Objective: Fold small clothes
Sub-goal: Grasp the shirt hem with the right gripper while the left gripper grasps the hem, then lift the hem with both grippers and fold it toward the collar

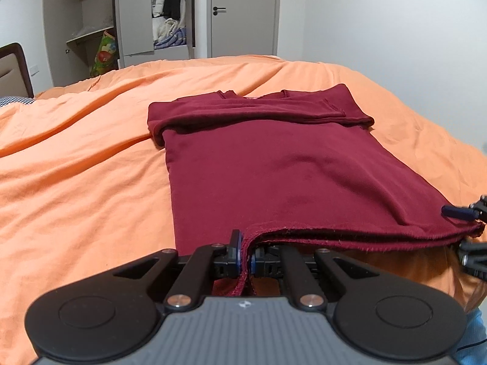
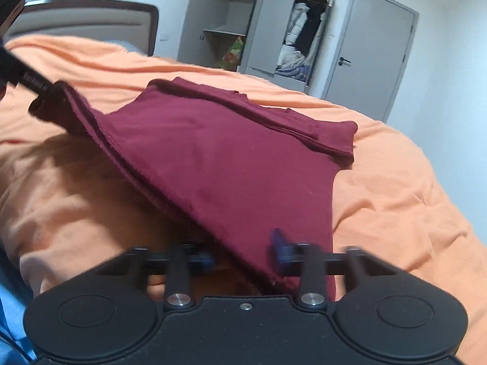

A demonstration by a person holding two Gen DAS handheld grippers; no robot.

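Orange bedding covers the bed and carries a dark red knit shirt, its sleeves folded across the far end. Its near hem is lifted off the bedding. The left gripper has its fingers pressed together on the hem's left corner, cloth hanging between them. The right gripper is blurred; its fingers stand apart with the hem's right corner lying between them, so whether they grip it cannot be told. Beyond the fingers stand an open grey wardrobe and a closed grey door.
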